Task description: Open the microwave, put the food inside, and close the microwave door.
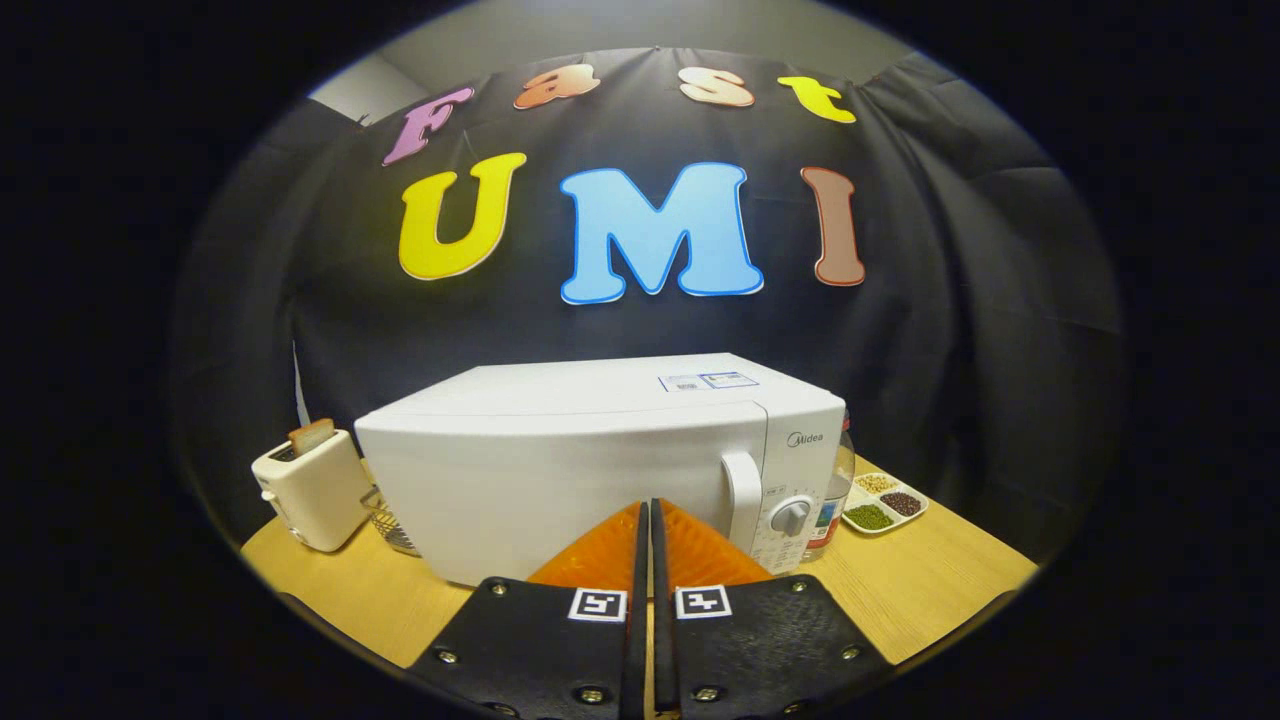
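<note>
Directly ahead of the tongs [645, 520], clenched together on nothing, fingertips meeting before the closed white microwave [600, 460]; door shut, handle [742, 500] and dial [790, 515] just right of the tips; toaster [312, 490] with a slice of toast [311, 436] standing left of the microwave on the wooden tabletop [920, 580]; wire basket [390, 522] partly hidden between toaster and microwave; bottle [832, 500] largely concealed behind the microwave's right corner; divided tray of beans [884, 502] beyond it; microwave's lower front masked by the fingers.
</note>
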Tool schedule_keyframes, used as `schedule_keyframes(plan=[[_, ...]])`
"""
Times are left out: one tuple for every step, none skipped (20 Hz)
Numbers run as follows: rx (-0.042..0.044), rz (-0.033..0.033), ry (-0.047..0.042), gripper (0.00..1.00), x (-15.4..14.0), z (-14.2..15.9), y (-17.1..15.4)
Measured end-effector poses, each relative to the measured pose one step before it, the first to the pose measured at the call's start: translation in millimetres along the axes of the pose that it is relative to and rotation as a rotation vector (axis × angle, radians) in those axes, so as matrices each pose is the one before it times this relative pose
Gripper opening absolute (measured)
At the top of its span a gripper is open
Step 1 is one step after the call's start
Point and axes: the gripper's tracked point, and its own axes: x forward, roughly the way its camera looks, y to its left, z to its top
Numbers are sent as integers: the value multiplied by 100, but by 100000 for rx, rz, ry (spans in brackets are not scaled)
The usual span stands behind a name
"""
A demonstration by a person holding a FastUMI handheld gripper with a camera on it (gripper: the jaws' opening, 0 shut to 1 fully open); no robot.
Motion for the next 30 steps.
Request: schedule_keyframes(plan=[[79, 651, -694, 4, -1489, 571, 353], [323, 532, -888, 3, -1321, 732, 258], [588, 472, -970, 4, -1285, 659, 222], [911, 948, -1086, 3, -1199, 840, 357], [841, 754, -1067, 3, -1164, 1015, 363], [444, 704, -1429, 3, -1084, 1075, 448], [128, 821, -1210, 4, -912, 900, 415], [1, 1112, -1207, 3, -939, 992, 507], [-49, 1646, -1039, 3, -876, 959, 660], [-389, 1071, -432, 3, -690, 798, 517], [-948, 975, -9, 4, -657, 467, 454], [-391, 1277, -256, 4, -684, 621, 593], [-162, 2076, -613, 4, -741, 816, 823], [121, 1632, -871, 3, -691, 903, 649], [531, 1918, -1276, 4, -623, 825, 704], [-177, 1167, -454, 4, -461, 711, 628], [-2051, 133, -1648, 3, -641, 1202, 360], [-1330, 339, -2592, 4, -454, 1362, 529], [-2634, -390, -1093, 3, -292, 884, 442], [-2591, 218, -2008, 4, -434, 1340, 528], [-830, 1084, -2024, 4, -306, 1253, 828], [-1507, 1109, -1684, 3, -329, 1159, 828], [-1077, 1046, -2199, 3, -376, 1239, 687], [-1270, 873, -1873, 4, -176, 1098, 584], [-773, 651, -1356, 3, -39, 886, 476], [570, 1164, -266, 3, 152, 368, 411], [922, 909, 636, 4, 94, 17, 415], [490, -413, 244, 3, 28, 25, -51], [-448, 167, 24, 3, 147, 200, -132], [-232, -624, 223, 11, -1, -7, -132]])
